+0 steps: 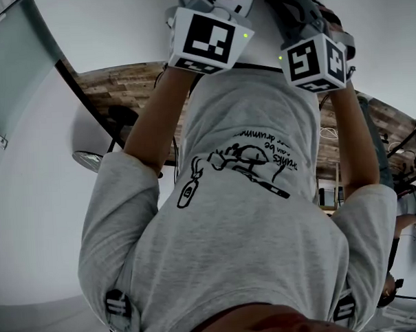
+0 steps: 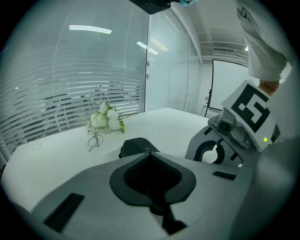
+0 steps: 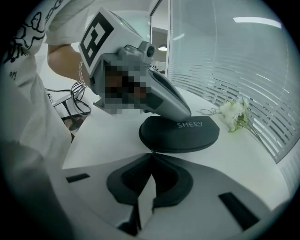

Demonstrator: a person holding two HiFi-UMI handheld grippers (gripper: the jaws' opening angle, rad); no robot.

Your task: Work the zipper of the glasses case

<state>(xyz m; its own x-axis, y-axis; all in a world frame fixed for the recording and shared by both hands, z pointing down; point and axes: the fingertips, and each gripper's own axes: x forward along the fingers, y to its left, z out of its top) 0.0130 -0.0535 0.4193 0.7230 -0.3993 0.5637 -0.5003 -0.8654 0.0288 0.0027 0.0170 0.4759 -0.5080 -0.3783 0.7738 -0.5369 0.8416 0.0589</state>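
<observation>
Glasses case (image 3: pixel 180 136): lies sideways just ahead of the right gripper (image 3: pixel 151 154), pinched shut on the zipper pull (image 3: pixel 152 151); closed left gripper (image 3: pixel 186 114) resting on top.

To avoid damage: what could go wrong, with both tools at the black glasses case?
The right tool, shut on the small metal zipper pull at the seam of the black oval glasses case, may slip off. The left tool rests on its top, so the case could slide on the white table.
</observation>
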